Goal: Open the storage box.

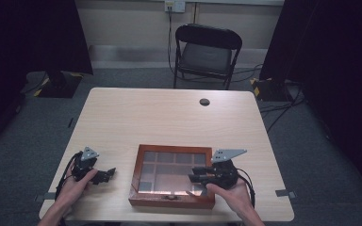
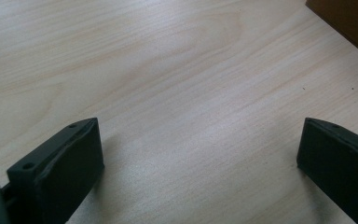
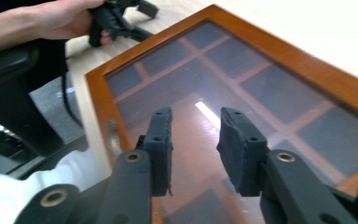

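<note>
A wooden box [image 1: 172, 201] with a glass lid over a grid of dark compartments lies at the table's front centre. My right gripper [image 1: 197, 175] hovers over the right part of the lid, pointing left. Its jaws [image 3: 196, 116] stand a little apart above the glass [image 3: 242, 74], with nothing between them. My left gripper [image 1: 105, 174] rests to the left of the box, apart from it. Seen along its own jaws, that gripper [image 2: 198, 128] is wide open over bare tabletop [image 2: 168, 70]. A corner of the box [image 2: 349, 23] sits at the upper right there.
The light wooden table [image 1: 169, 117] has a round cable hole [image 1: 204, 101] near its far edge. A black folding chair [image 1: 206, 54] stands behind the table. Dark curtains hang on both sides. The other hand with its gripper [image 3: 114, 18] lies beyond the box's corner.
</note>
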`<state>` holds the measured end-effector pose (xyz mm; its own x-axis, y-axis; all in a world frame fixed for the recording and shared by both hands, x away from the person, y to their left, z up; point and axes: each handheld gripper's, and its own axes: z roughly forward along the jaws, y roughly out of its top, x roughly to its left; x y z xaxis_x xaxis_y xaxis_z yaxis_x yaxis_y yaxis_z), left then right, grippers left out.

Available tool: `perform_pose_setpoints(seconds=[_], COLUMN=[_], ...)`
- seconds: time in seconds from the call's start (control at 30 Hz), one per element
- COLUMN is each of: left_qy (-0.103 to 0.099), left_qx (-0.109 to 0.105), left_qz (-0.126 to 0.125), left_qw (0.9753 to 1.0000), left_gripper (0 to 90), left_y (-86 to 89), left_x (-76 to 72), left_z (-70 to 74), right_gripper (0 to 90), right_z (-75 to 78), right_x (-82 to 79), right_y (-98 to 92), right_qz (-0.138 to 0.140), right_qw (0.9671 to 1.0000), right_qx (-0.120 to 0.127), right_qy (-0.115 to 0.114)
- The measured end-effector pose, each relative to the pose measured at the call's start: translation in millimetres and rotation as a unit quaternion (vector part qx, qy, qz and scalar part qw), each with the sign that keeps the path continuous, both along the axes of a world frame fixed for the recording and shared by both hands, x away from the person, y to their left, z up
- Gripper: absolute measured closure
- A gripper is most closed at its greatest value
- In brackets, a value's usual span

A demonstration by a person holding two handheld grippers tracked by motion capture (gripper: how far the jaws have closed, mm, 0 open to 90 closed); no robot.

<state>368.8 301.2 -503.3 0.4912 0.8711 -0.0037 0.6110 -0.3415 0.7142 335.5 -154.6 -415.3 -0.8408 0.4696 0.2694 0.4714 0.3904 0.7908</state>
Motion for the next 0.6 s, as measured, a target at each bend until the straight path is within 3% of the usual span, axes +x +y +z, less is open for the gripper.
perform_pose_setpoints(seconds=[0.2, 0.6], left_qy=[0.000, 0.000], left_qx=[0.001, 0.000], left_qz=[0.000, 0.000], left_qw=[1.0000, 1.0000], left_gripper=[0.0, 0.0], left_y=[0.0, 0.0], left_x=[0.0, 0.0], left_z=[0.0, 0.0], right_gripper=[74.4, 78.5], right_z=[-2.3, -15.4], right_x=[-7.4, -16.2], right_y=[15.9, 40.3], right_qz=[0.042, 0.098], right_qw=[0.9991, 0.9947], right_qx=[-0.004, -0.016], right_qy=[0.009, 0.026])
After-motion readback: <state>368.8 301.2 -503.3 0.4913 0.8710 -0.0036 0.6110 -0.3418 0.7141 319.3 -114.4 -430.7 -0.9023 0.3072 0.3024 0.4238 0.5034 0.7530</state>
